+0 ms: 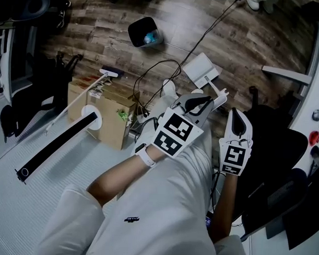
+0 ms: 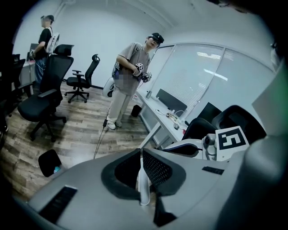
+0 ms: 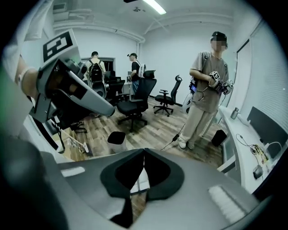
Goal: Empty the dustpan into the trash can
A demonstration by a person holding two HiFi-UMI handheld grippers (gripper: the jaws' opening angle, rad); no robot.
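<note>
One dustpan [image 1: 201, 68], handle toward person [image 1: 156, 213], pinched by left gripper [image 2: 141, 155] fingers, right gripper [image 3: 144, 152] fingers clenched empty.

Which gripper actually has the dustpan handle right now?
The left gripper: its jaws clamp the thin white dustpan handle. The right gripper is shut on nothing.

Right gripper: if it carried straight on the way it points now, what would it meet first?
The right gripper points down at bare wood floor beside the trash can. It would probably meet the floor first, though depth is unclear.
</note>
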